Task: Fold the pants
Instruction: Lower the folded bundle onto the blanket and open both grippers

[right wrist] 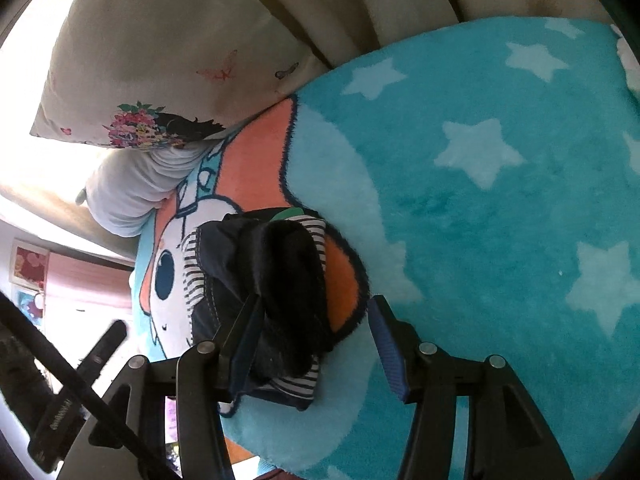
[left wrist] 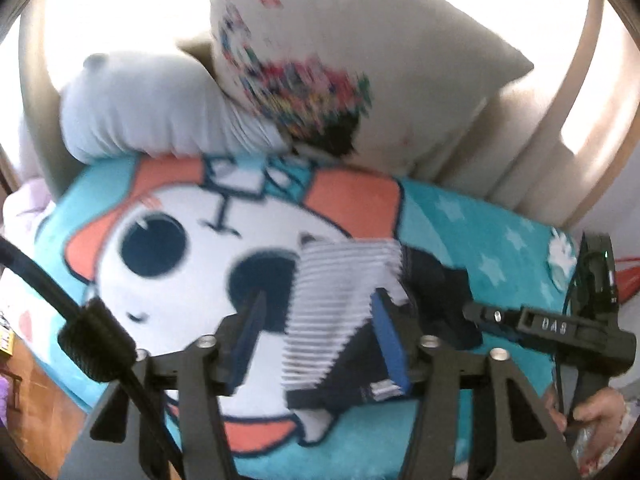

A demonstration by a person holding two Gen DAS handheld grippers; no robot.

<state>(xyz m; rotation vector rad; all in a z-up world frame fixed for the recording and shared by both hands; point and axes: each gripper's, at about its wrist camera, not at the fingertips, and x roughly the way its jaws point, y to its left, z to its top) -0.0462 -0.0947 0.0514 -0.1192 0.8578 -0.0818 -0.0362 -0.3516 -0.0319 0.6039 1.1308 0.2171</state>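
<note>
A: Pants (left wrist: 344, 320) lie bunched on the cartoon blanket (left wrist: 480, 232), between the left gripper (left wrist: 320, 340)'s spread fingers.
B: Right wrist view adds dark folds ahead of the right gripper (right wrist: 316, 344), also parted, holding nothing.

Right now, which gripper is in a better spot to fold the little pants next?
Probably the left gripper: its open blue fingers straddle the small navy pants with striped trim on the turquoise cartoon blanket. The right gripper is open too, with the pants bunched against only one finger.
</note>
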